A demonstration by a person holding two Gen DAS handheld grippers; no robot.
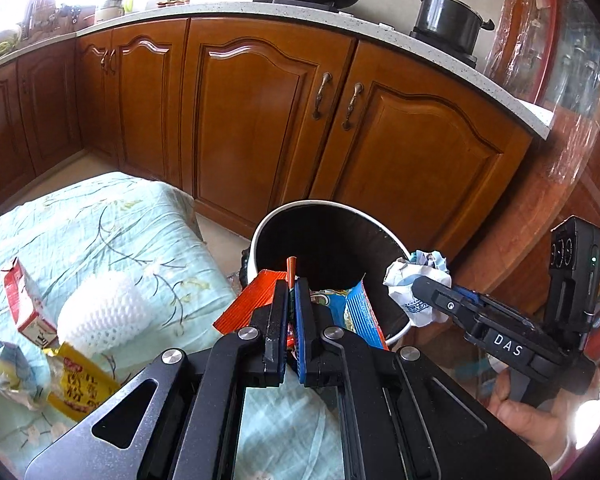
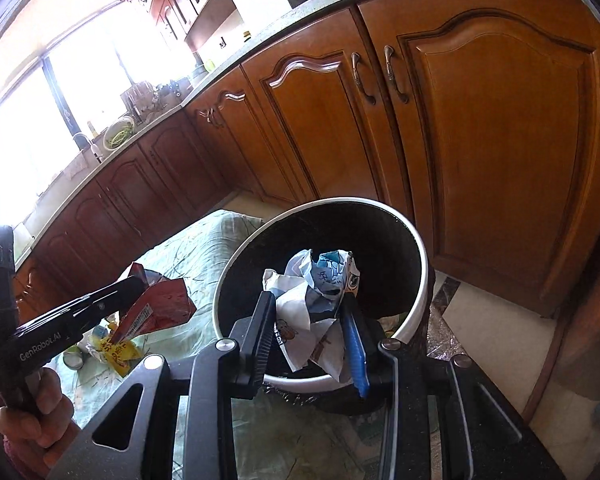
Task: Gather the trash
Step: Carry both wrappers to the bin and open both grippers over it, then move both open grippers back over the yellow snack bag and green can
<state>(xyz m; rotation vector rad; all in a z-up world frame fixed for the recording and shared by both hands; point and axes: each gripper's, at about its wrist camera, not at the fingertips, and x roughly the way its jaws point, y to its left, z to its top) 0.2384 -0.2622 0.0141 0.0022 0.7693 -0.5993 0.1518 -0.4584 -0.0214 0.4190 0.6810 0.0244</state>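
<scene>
Left wrist view shows the left gripper [image 1: 291, 296] with its jaws clenched on a flat snack wrapper [image 1: 260, 300], orange-red and blue, held at the near rim of the white bin [image 1: 260, 232] but not yet over the middle of its opening. The right gripper [image 1: 422, 288] arrives from the right, grasping a crumpled paper ball [image 1: 416, 280] at the bin's right rim. Neither piece has been let go — by my reading the task is in mid-course, with two drops pending.

More is left: on the pale floral cloth [image 1: 100, 216], toward its near left corner, lie a red and white carton [image 1: 24, 300], a white foam net sleeve [image 1: 100, 312], a yellow sachet [image 1: 80, 384] and a crushed wrapper [image 1: 8, 368].

Right wrist view adds what the other cannot: the paper ball [image 2: 316, 312] hangs squarely over the bin's dark interior [image 2: 380, 248], which looks bare of trash where visible. It hides most of the leftovers, though, showing only the yellow sachet [image 2: 118, 350] beneath the left gripper [image 2: 136, 286].
</scene>
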